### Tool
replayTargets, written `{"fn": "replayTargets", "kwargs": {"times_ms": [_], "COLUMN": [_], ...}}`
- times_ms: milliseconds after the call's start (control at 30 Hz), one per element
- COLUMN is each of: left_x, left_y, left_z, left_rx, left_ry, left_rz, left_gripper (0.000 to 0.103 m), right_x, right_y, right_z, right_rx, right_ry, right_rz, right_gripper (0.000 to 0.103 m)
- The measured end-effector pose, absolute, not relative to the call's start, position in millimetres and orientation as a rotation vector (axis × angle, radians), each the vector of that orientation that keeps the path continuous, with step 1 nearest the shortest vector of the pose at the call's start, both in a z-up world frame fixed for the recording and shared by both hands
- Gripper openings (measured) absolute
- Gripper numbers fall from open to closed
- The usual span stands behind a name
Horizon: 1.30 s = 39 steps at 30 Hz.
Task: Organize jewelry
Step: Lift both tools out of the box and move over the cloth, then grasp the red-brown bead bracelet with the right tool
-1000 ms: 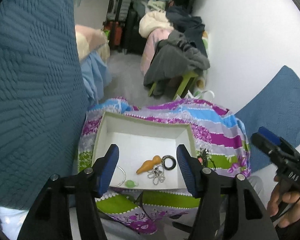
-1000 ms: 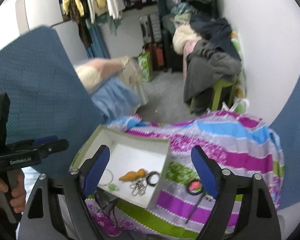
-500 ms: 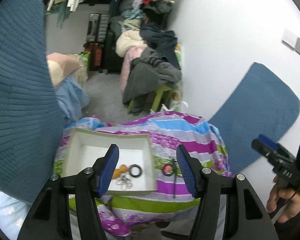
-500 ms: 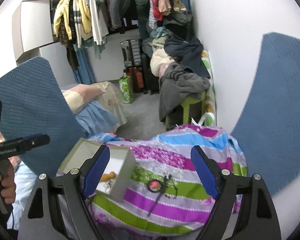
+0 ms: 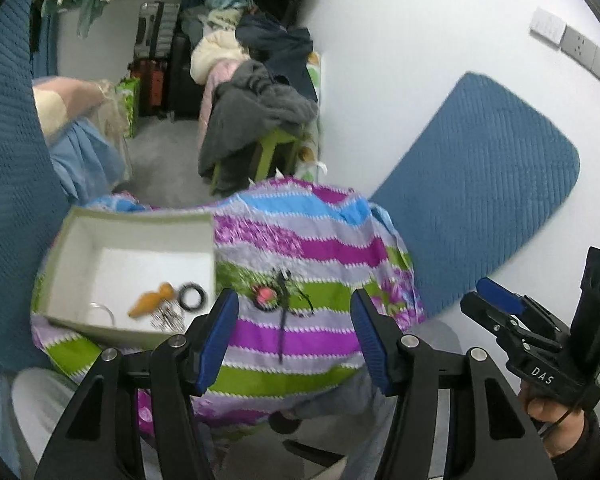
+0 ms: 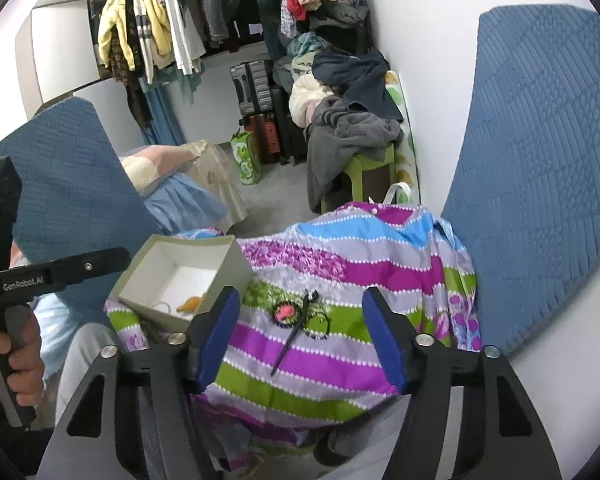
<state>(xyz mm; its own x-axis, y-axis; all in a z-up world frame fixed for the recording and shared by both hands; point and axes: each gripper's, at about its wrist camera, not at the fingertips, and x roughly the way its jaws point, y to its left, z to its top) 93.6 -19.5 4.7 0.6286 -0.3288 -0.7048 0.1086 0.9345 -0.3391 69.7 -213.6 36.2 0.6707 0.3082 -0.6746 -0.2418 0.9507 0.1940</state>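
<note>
An open white box [image 5: 80, 236] [image 6: 236, 268] sits at the left of a striped cloth [image 5: 332, 252] [image 6: 380, 276]. In it lie an orange piece [image 5: 152, 300] [image 6: 190, 304], a black ring [image 5: 192, 296], a chain [image 5: 166, 318] and a thin bangle [image 5: 100, 312]. On the cloth right of the box lie a pink pendant with dark beads [image 5: 265, 296] [image 6: 286, 314] and a black stick [image 5: 282, 328] [image 6: 290, 340]. My left gripper [image 5: 294, 316] hovers above them, its jaws closing slightly on nothing. My right gripper [image 6: 302, 316] is also over them, jaws closing and empty.
Blue quilted cushions stand at the left [image 5: 8, 160] and against the white wall at the right [image 5: 480, 192] [image 6: 540, 160]. Behind the cloth are a green stool piled with clothes [image 6: 352, 136], suitcases [image 6: 260, 100] and a clothes rail [image 6: 156, 28]. A hand [image 5: 552, 420] holds the other gripper.
Both views have swung from the box to the pendant and stick on the cloth. The box now lies left of both grippers. The right jaws stand narrower than before.
</note>
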Motion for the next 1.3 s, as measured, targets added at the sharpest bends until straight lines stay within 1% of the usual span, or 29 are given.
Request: {"fn": "replayTargets", "kwargs": {"times_ms": [67, 167, 233, 267, 300, 433, 533, 633, 767, 967, 1067, 1133, 1200, 1300], "left_x": [94.8, 97.1, 101.8, 104.9, 107.2, 121.5, 132.8, 147.3, 165.4, 192.9, 206.5, 213.6, 219.8, 225.3], "left_y": [-30.0, -43.6, -52.4, -57.8, -61.0, -69.2, -70.3, -73.3, -74.1, -75.3, -78.5, -80.1, -81.9, -83.4], "left_z": [-6.7, -21.0, -30.8, -37.9, -43.3, -73.7, -98.2, -128.8, -158.0, -188.5, -201.2, -207.7, -214.3, -223.0], "left_rx": [-0.281, -0.272, -0.257, -0.249, -0.245, -0.264, -0.285, -0.293, -0.309, -0.287, -0.278, -0.263, -0.252, -0.23], "left_ry": [0.882, 0.902, 0.915, 0.925, 0.931, 0.966, 0.981, 1.012, 1.036, 1.068, 1.082, 1.082, 1.08, 1.08], "left_rz": [-0.261, -0.27, -0.275, -0.28, -0.28, -0.269, -0.253, -0.233, -0.191, -0.124, -0.103, -0.078, -0.059, -0.028], "left_gripper": [0.057, 0.057, 0.053, 0.049, 0.048, 0.048, 0.048, 0.043, 0.043, 0.043, 0.042, 0.042, 0.038, 0.038], "right_x": [66.2, 62.9, 63.0, 63.8, 64.9, 73.0, 81.5, 92.5, 111.1, 141.1, 160.2, 169.4, 178.5, 188.6], "right_y": [-217.5, -221.0, -222.6, -223.1, -223.9, -221.7, -218.9, -216.6, -216.3, -211.9, -202.2, -196.6, -193.1, -190.8], "right_z": [27.0, 7.2, -3.4, -11.0, -15.6, -47.2, -73.9, -101.4, -133.4, -156.5, -167.3, -175.0, -184.4, -195.2], "right_rx": [0.093, 0.09, 0.093, 0.096, 0.099, 0.095, 0.097, 0.087, 0.106, 0.12, 0.088, 0.071, 0.048, 0.015], "right_ry": [0.786, 0.808, 0.818, 0.823, 0.827, 0.847, 0.874, 0.886, 0.916, 0.949, 0.963, 0.978, 0.992, 1.003], "right_rz": [0.316, 0.326, 0.329, 0.332, 0.336, 0.361, 0.38, 0.399, 0.427, 0.456, 0.48, 0.493, 0.501, 0.499], "right_gripper": [0.05, 0.046, 0.045, 0.043, 0.042, 0.041, 0.038, 0.034, 0.032, 0.031, 0.025, 0.023, 0.022, 0.021]}}
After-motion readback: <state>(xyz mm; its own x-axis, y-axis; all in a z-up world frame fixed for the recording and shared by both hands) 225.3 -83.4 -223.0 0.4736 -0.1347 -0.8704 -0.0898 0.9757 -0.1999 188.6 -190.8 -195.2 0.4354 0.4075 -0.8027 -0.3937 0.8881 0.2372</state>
